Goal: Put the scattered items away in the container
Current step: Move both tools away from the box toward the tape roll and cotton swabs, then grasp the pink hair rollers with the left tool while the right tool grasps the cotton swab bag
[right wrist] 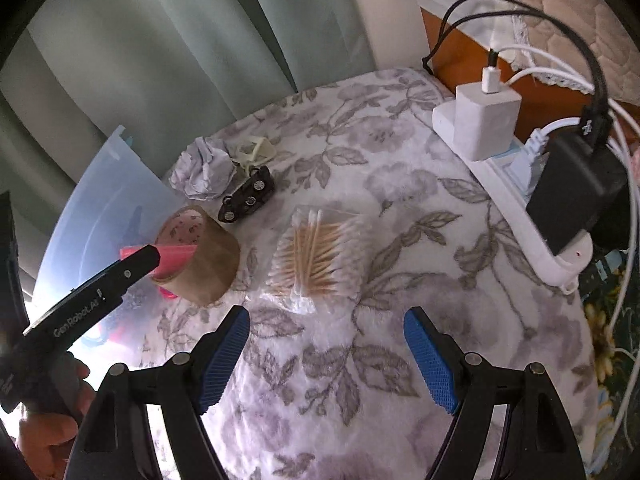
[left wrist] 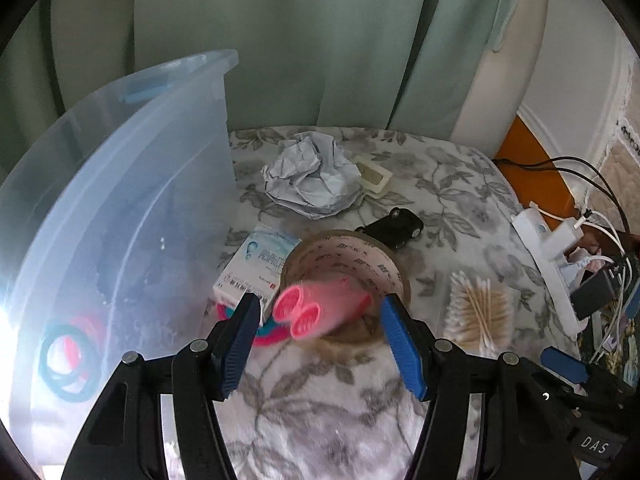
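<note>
Pink rollers [left wrist: 316, 306] between left tool [left wrist: 320, 320] tips

Pink rollers [left wrist: 308, 308], brown tape roll [right wrist: 204, 264], grey floral blanket [right wrist: 360, 152].

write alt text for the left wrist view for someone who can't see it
Open blue-padded left tongs point down at two pink hair rollers lying in a brown packing tape roll on a grey floral blanket. A translucent plastic storage bin stands left, with crumpled white paper, a black toy car and bagged cotton swabs scattered around.
</note>
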### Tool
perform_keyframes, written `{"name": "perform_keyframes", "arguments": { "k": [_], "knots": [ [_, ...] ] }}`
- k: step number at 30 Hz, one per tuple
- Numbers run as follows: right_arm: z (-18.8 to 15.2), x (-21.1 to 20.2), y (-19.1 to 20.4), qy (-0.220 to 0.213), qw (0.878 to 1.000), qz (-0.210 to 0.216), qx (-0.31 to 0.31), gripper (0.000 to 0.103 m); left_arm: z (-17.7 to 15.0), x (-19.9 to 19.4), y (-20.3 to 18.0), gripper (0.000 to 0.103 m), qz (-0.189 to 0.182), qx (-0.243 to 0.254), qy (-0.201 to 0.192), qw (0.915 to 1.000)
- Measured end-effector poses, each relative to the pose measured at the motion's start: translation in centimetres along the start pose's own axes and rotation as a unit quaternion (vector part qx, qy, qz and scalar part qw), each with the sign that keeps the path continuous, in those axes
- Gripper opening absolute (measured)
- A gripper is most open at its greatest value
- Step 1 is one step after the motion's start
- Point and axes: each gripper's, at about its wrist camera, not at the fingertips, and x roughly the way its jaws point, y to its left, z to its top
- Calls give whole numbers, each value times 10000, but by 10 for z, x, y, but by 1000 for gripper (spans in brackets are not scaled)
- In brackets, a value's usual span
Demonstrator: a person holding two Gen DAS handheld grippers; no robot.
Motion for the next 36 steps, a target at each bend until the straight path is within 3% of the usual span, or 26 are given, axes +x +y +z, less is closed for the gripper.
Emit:
{"name": "perform_keyframes", "arguments": {
  "k": [5,12,30,36],
  "knots": [
    [2,16,0,140,9999,-49,34,82,1,11,-2,64,-61,87,-3,9999],
    [7,35,4,265,9996,-69,33,82,0,14,-1,43,129,150,-60,9998],
    [13,52,12,320,9990,-280,-114,82,3,15,7,37,15,-285,72,9996],
    [12,51,11,203,9989,-431,17,63,2,13,12,35,-117,-360,19,9993]
  ]
}}
